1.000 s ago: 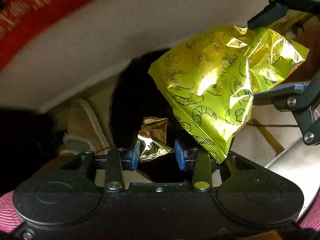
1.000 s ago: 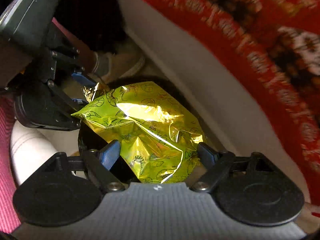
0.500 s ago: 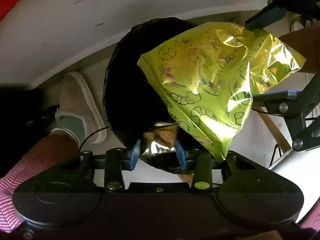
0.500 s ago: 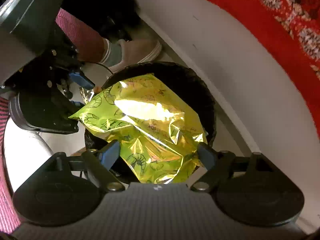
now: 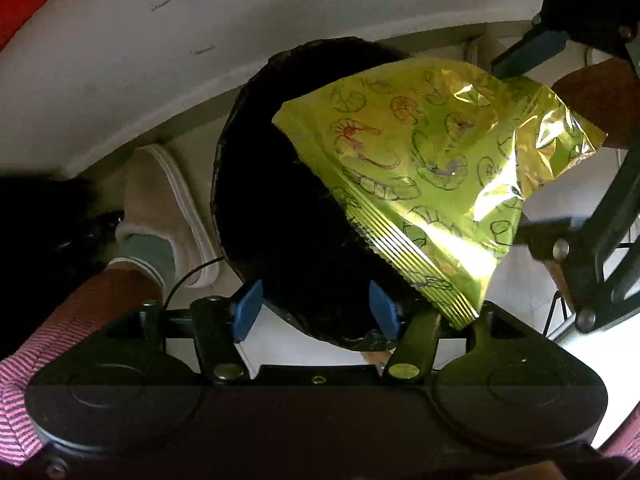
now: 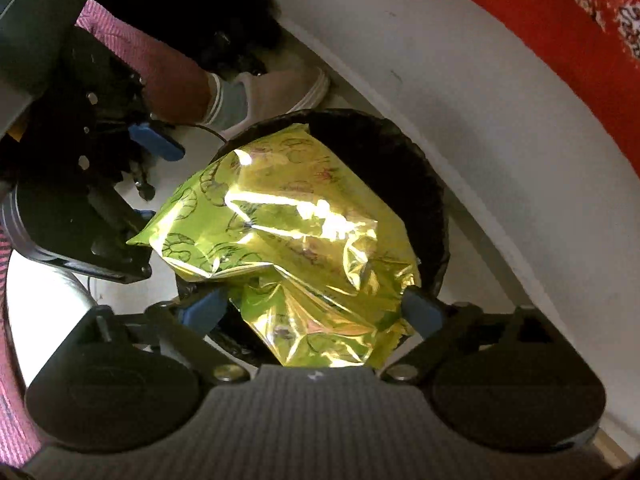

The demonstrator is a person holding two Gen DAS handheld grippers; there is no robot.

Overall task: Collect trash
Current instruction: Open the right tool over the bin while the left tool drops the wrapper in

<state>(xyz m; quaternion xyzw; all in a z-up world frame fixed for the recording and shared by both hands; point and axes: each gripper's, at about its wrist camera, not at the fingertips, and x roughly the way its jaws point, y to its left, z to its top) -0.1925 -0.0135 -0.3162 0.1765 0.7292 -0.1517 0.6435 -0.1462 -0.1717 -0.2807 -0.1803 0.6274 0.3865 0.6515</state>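
Jaws opening both sides: L gripper (image 5: 316, 310) empty, R gripper (image 6: 316, 312) freeing bag (image 6: 288, 240) over bin (image 5: 256, 184); drop nearly done.

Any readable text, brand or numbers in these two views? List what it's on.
None readable.
Yellow-green snack bag: only shrimp drawings show, no words or brand legible.
Red patterned fabric: woven motif, no letters.
Black trash bin: no label visible.
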